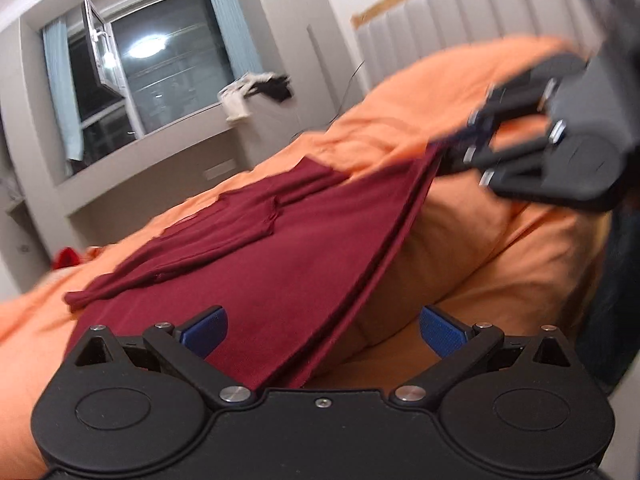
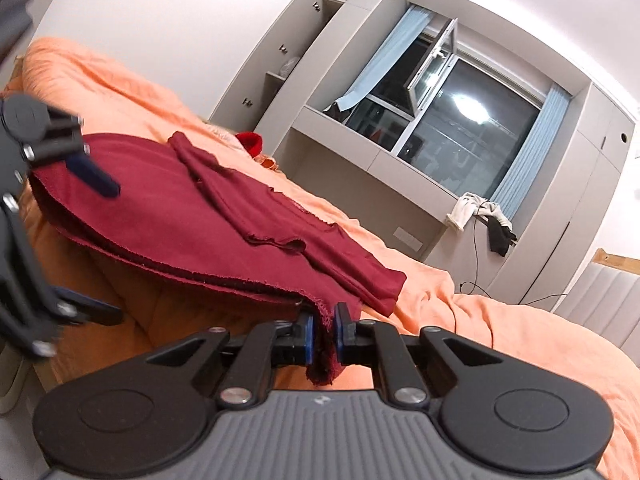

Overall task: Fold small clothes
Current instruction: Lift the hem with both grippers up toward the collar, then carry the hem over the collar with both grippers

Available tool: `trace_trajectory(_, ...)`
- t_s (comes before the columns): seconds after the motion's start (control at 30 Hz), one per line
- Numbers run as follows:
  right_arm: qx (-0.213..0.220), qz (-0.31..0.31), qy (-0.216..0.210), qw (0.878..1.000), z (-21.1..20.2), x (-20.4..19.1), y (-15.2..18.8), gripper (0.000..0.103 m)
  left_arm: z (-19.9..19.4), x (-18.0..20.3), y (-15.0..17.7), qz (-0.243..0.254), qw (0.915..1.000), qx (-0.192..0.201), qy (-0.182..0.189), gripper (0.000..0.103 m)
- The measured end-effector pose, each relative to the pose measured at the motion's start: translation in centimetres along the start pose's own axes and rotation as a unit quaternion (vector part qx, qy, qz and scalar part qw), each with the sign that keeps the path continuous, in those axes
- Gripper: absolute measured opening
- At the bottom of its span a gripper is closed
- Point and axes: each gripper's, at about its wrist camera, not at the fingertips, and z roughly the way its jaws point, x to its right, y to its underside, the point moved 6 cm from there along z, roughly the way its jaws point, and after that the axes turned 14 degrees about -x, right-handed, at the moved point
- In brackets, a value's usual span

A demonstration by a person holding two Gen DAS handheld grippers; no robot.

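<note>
Right hand-held gripper (image 2: 324,334) pinching maroon garment (image 2: 200,216) | orange bedding (image 2: 500,320) beneath | red item (image 2: 250,142), unclear

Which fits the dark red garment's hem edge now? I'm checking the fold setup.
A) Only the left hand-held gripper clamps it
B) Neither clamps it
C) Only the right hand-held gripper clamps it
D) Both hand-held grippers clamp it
C: the right hand-held gripper has its blue pads pinched on the dark red garment hem, while the left hand-held gripper stands wide open, pressing nothing.
</note>
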Motion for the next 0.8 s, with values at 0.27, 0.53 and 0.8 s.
trace_trajectory(0.27,0.005,0.03,0.011,0.999,-0.2,1.7,0.1,0.009,3.5,-1.7,0.8,-0.064,0.9892,-0.079,-0.106,0.059)
trace_trajectory(0.53,0.003,0.052,0.021,0.998,0.2,2.6,-0.1,0.009,0.1,-7.6,2.6,-0.171,0.9707,-0.089,-0.144,0.031)
trace_trajectory(0.8,0.0,0.061,0.027,0.998,0.3,2.8,-0.1,0.009,-2.8,-11.8,4.3,-0.211,0.9579,-0.084,-0.176,0.025)
